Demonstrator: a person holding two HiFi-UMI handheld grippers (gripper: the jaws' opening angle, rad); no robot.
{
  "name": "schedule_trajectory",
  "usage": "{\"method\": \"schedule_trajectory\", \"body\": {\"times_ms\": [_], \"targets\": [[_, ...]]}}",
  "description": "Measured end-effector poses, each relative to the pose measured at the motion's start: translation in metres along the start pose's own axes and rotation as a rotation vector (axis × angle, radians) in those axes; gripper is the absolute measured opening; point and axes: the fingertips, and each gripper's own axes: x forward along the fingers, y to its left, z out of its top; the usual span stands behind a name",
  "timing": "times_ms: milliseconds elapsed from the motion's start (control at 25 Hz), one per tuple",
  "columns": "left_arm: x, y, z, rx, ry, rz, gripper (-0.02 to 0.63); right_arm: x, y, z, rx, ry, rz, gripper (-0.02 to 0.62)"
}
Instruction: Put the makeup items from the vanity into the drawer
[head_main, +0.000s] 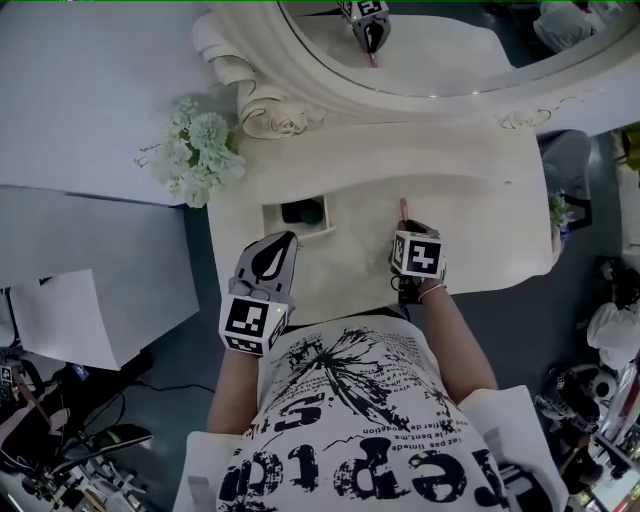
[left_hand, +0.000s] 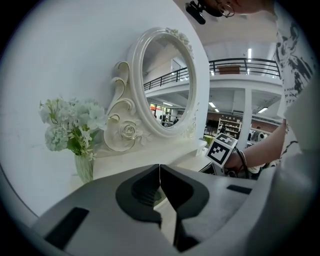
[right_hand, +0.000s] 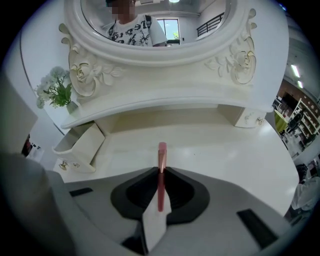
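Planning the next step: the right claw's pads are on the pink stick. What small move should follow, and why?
Probably lift the right claw slightly off the vanity top: its jaws grip the pink stick, held low over the surface, and the open drawer lies to its left.

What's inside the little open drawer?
Something dark lies in the drawer; it is too small to name. In the right gripper view, the drawer's wall hides its inside.
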Motion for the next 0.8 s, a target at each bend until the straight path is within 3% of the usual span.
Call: {"method": "schedule_trajectory", "body": {"times_ms": [240,800], "targets": [[-0.011,0.003,0.003,-0.012,-0.035,0.040,0.021,-0.021,0.031,0.027,-0.038,-0.042,0.117,0.056],[-0.071,0.031,-0.002,-0.073,-0.096,0.224,0.021,-0.061,0.166,0.056,-0.455,-0.124,0.430,0.056]]}}
